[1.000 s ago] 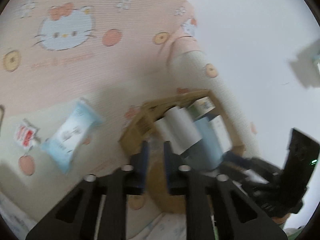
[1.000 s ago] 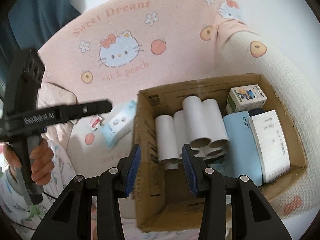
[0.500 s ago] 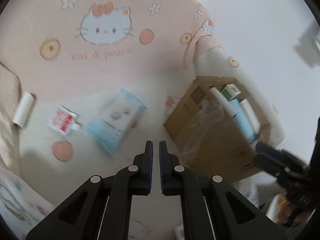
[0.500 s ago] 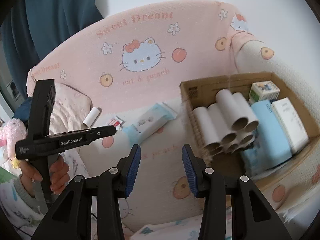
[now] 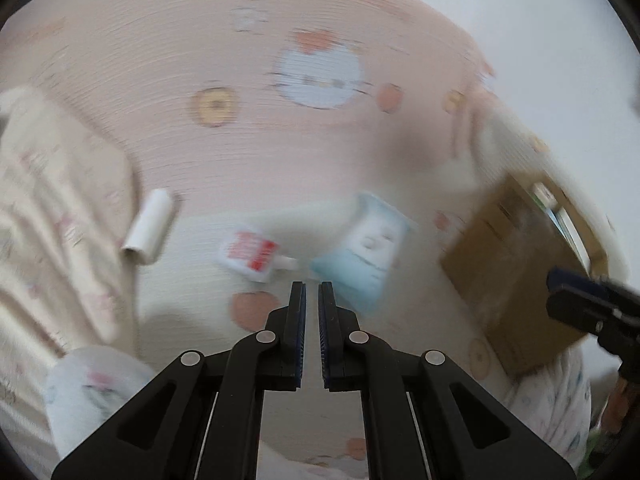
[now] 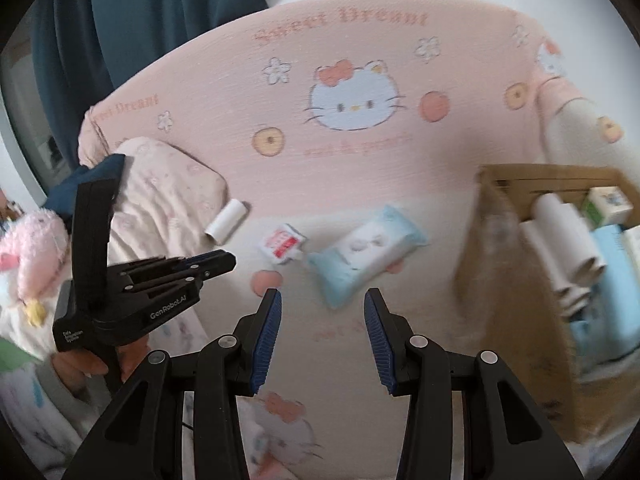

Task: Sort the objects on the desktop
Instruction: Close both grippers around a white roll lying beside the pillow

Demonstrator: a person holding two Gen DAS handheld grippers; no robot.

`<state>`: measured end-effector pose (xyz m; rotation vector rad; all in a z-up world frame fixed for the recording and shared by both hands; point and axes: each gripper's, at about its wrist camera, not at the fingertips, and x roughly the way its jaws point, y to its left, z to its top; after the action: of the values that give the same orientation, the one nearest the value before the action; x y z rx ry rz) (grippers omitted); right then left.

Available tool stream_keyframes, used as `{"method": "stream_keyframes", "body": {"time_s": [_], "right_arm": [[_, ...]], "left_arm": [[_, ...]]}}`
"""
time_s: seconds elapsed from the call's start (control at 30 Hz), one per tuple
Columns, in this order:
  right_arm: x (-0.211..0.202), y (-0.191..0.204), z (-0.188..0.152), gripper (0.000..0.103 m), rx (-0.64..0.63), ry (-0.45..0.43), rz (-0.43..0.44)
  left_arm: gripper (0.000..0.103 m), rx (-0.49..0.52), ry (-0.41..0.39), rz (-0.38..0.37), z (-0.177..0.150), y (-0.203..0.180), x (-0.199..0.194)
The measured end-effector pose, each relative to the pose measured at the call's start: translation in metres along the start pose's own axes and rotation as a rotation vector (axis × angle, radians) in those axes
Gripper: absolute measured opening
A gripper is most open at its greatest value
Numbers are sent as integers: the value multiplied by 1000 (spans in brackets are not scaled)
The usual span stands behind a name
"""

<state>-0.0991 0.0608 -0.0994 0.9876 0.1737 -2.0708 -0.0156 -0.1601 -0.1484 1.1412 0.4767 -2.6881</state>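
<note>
Wipes pack (image 6: pixel 366 254), left of the cardboard box (image 6: pixel 516 300), looks soft, light; grip mid-body. Right gripper (image 6: pixel 323 334) gapes empty, left gripper (image 5: pixel 311 334) nearly closed, empty.

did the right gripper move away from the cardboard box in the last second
Yes. The right gripper was over the cardboard box earlier; now the box sits at the right edge of its view, and the gripper faces the blue wipes pack.

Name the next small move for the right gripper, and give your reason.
Probably ease the right gripper forward and down onto the blue wipes pack. Its fingers stand apart with nothing between them, and the pack lies loose on the cushion just ahead, outside the cardboard box.
</note>
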Motion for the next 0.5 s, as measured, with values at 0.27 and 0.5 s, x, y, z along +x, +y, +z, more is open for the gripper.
{"method": "stream_keyframes", "body": {"time_s": [0.27,0.5], "right_arm": [[59,24,23,40,34,69,71],[102,52,44,40,-1,119,97]], "left_arm": [[7,-379,-11,52,18,113,5],[7,-610,0,11,25,177,26]]}}
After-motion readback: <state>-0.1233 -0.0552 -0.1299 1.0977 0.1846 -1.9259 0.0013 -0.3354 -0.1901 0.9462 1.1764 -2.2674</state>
